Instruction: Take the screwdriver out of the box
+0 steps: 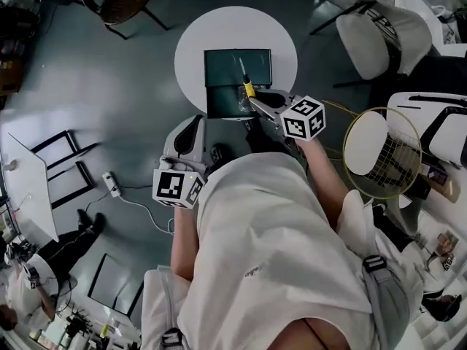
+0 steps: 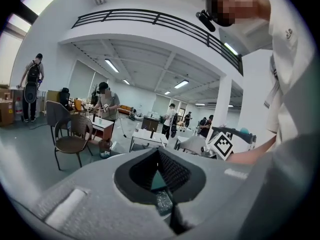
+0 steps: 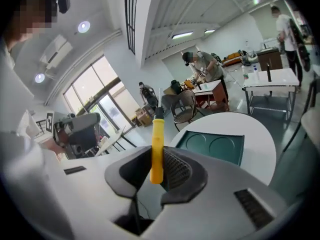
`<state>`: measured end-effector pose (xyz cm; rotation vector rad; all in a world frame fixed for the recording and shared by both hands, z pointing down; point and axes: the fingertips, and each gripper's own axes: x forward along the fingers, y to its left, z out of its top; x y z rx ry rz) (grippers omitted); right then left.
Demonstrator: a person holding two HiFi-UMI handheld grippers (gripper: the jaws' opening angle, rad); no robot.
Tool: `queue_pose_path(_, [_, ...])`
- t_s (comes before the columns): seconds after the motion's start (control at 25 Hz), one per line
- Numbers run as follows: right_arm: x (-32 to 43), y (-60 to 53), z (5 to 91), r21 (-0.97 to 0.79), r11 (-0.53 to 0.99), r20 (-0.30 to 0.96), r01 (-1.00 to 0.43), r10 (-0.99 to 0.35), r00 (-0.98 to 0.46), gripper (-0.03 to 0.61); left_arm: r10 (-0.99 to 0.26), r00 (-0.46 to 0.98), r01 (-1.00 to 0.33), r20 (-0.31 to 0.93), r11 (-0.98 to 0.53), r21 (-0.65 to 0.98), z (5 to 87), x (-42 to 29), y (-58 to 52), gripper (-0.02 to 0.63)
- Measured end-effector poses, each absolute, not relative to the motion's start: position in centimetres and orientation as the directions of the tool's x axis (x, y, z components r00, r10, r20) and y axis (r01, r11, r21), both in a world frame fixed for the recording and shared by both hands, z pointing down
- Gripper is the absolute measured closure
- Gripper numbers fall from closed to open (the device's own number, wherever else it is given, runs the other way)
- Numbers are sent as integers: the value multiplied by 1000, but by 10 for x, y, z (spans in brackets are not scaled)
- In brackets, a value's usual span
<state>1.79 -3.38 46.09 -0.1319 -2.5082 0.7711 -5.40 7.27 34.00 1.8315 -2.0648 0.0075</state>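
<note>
Left gripper [image 2: 159,156]: nearest the body, on the near side of the table. Its jaws meet at the tips with nothing between them. It is idle and well apart from the screwdriver.

Right gripper [image 3: 159,160]: reaches over the table's near edge, jaws closed part-way onto the screwdriver's yellow handle. The pads press the handle from both sides.

Screwdriver [image 3: 157,149]: held in the right gripper by the lower half of its handle. The black collar and thin metal shaft stick up past the jaws, pointing away from the person. From the head view it hangs over the box's near part. From the right gripper view it stands clear above the box and touches nothing else.

Box [image 1: 222,68]: dark green, open, flat on the table just beyond the jaws. Its inside shows two round recesses.

Table [image 1: 191,46]: round and white. It bears only the box.

Handling: probably light and stiff. The smooth plastic handle could turn or slide between the pads if the grip slackens.

Where to hold: the thick handle, as now. The thin, slick shaft would offer little to grip.

Progress: the screwdriver looks free of the box, so what remains is likely setting it down.
</note>
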Motion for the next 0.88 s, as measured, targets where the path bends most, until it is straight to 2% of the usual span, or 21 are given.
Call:
queue_pose_path(0.12, [21,-17,442,-586,806,385,-86,184,-904,505,-961,-47,-960,274,120,254,339,-58,88,603])
queue_pose_path(0.44, [29,40,390,-541,831,307,-129,53,-950,505,-962,53,-967,267,17,255,345,-64,137,603])
queue_pose_path(0.88, [68,104,362,-518,815,247,-261,-150,-957,505,-927,274,-954,258,-227,197,335,-24,166,603])
